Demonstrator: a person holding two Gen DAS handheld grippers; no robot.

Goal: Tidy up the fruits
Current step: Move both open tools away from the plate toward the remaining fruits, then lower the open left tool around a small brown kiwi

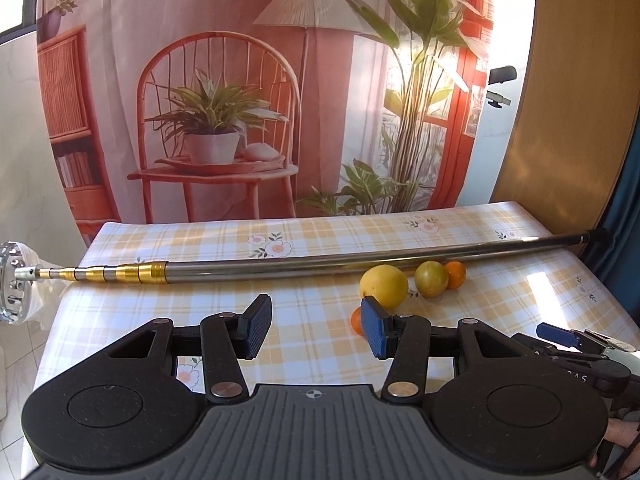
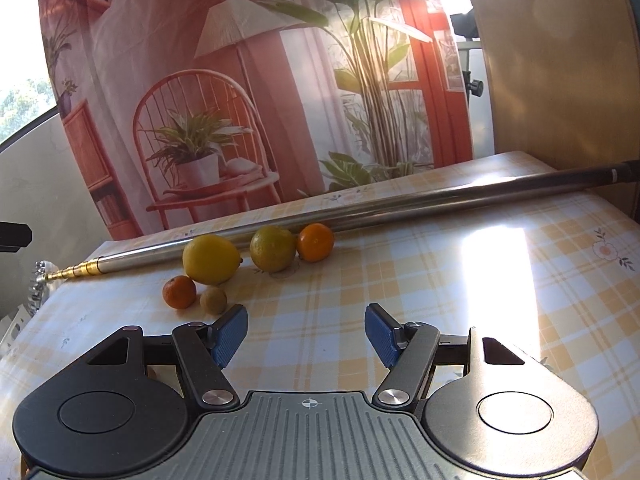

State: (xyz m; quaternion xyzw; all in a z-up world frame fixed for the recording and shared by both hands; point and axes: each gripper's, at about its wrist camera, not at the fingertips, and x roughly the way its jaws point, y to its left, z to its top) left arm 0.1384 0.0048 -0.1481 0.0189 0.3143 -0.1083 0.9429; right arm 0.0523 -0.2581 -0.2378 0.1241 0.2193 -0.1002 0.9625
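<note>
Several fruits lie on a yellow-checked tablecloth point(image 2: 400, 288) in front of a long metal pole point(image 2: 400, 204). A big yellow lemon point(image 2: 211, 258) point(image 1: 383, 285), a green-yellow citrus point(image 2: 273, 249) point(image 1: 431, 279) and an orange mandarin point(image 2: 315, 242) point(image 1: 456, 275) form a row. Nearer lie a second small mandarin point(image 2: 179, 292) point(image 1: 356, 321), half hidden by a finger in the left wrist view, and a small brownish fruit point(image 2: 213, 300). My left gripper point(image 1: 316, 332) is open, left of the fruits. My right gripper point(image 2: 306, 334) is open over bare cloth, right of the small fruits. Its tip point(image 1: 560, 336) shows at the right edge.
The telescopic pole point(image 1: 320, 264) spans the table, with a gold section and a perforated metal head point(image 1: 12, 284) overhanging the left edge. A printed backdrop point(image 1: 260, 92) hangs behind the table. A wooden panel point(image 2: 560, 60) stands at the back right. Bright sun glare falls on the cloth's right side.
</note>
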